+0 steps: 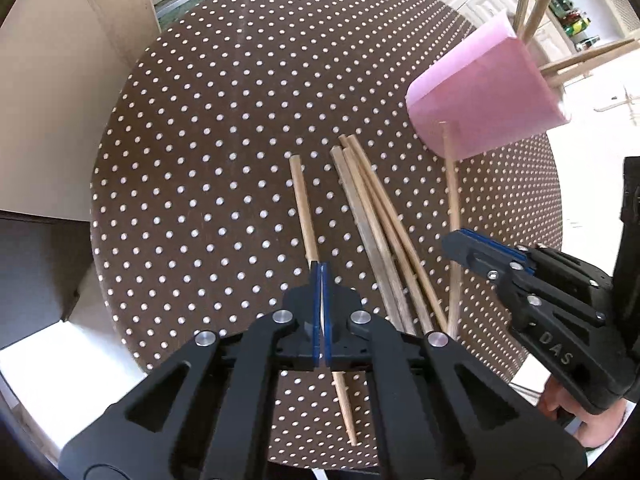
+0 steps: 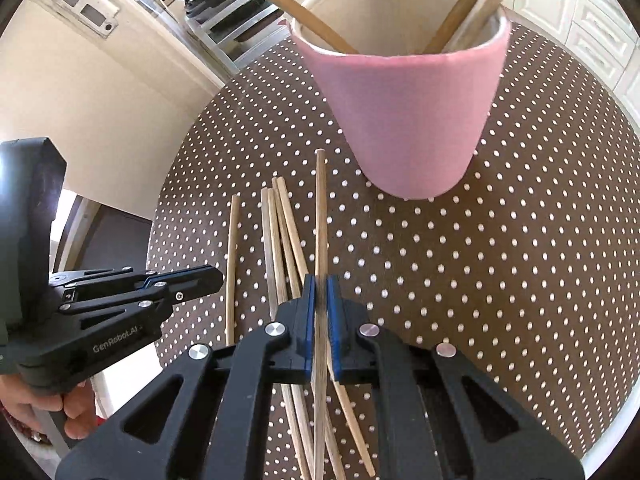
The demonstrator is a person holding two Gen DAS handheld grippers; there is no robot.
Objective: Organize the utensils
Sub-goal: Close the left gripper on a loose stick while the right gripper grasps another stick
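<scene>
Two sets of fingers, right gripper clamping a chopstick (left gripper pressed together, empty).

Your pink cup stands upright on the dotted tablecloth with several wooden sticks leaning out of it. Beside it lie loose wooden chopsticks: a crossed bundle, and one single stick apart on its left. One more chopstick is lifted, pointing toward the cup.

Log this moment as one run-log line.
left hand-held gripper: shut, empty | right hand-held gripper: shut on chopstick | pink cup: upright, holds utensils | loose chopsticks: on polka-dot table
</scene>
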